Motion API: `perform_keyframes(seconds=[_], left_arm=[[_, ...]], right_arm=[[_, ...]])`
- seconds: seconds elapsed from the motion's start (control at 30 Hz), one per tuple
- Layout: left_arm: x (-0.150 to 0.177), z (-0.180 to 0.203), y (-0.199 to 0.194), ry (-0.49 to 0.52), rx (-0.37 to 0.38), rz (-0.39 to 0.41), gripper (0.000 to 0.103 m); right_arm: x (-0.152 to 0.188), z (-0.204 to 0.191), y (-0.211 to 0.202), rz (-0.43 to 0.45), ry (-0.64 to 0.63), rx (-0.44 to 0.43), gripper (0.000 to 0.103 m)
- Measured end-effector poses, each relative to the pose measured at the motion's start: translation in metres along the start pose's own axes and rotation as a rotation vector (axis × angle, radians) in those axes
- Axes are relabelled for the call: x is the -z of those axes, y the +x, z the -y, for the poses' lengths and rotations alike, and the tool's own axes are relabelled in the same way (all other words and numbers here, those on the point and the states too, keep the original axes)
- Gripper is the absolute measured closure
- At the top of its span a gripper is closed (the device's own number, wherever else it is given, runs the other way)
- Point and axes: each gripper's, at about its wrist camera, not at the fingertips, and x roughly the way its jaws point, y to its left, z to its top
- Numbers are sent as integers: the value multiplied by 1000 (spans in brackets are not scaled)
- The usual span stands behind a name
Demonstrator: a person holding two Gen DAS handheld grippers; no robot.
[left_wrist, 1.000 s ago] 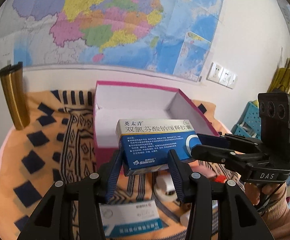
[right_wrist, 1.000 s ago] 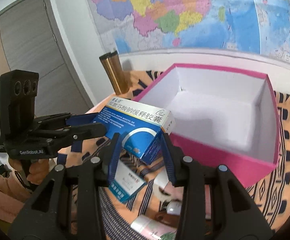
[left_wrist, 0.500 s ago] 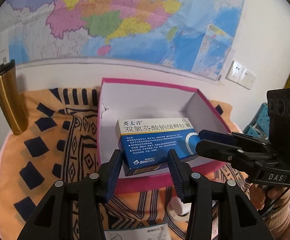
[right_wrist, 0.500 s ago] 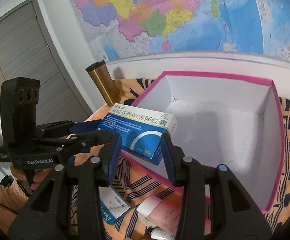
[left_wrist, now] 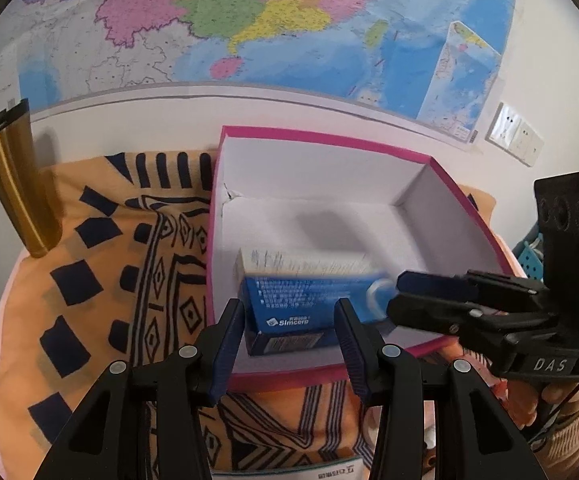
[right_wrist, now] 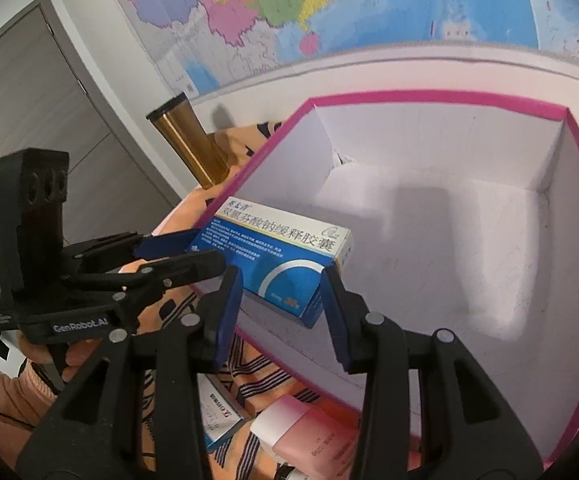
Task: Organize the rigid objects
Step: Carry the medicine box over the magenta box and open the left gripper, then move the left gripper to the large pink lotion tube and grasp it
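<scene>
So we're mid-placement here: the left tool (left_wrist: 289,332) and the right tool (right_wrist: 283,300) are each clamped on an end of the blue medicine box (right_wrist: 281,258), holding it just inside the near-left corner of the pink storage box (left_wrist: 329,136), above its white floor as far as I can tell. Next move, I'd guess, is lowering it flat onto the bottom and letting both tools spread to release, before going for the other packs (right_wrist: 301,436) lying on the patterned cloth (left_wrist: 101,280).
</scene>
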Motion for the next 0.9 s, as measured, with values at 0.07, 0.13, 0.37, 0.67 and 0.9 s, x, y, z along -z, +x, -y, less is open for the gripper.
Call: perform_keyframes(seconds=[0.07, 0.13, 0.37, 0.67, 0.9], left_arm=[[0, 2, -1, 7, -19, 11, 57], [1, 4, -4, 12, -32, 25, 57], [13, 11, -29, 39, -15, 122, 51], [44, 35, -53, 84, 94, 182, 39], [74, 56, -32, 110, 140, 87, 39]], right_arm=[[-1, 2, 7, -16, 8, -19, 60], [-1, 5, 14, -34, 23, -31, 60], [3, 0, -4, 13, 6, -46, 59], [31, -4, -93, 167, -35, 46, 52], [81, 31, -118, 107, 58, 157, 51]])
